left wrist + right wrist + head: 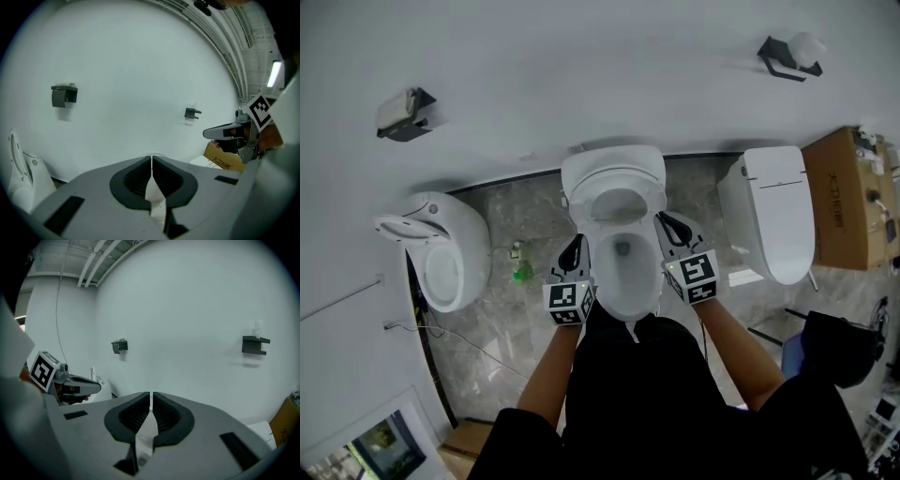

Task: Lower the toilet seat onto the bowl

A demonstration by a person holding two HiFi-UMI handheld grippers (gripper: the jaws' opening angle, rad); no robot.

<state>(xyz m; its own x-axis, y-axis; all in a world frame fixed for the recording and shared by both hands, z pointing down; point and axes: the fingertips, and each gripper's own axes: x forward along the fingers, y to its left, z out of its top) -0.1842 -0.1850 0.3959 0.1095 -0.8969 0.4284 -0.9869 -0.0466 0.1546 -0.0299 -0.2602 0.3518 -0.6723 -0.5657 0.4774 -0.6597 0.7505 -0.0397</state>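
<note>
The white toilet stands in the middle of the head view, with its bowl open below me. Its seat ring appears raised, leaning back against the lid at the wall. My left gripper is beside the bowl's left rim and my right gripper beside its right rim. Both are shut with nothing in them, and I cannot tell whether either touches the rim. In the left gripper view the shut jaws face the white wall, and the right gripper shows at right. The right gripper view's jaws are shut too.
Another toilet with its lid up stands at the left, and a closed one at the right. A cardboard box sits far right. Paper holders hang on the wall. A green bottle is on the floor.
</note>
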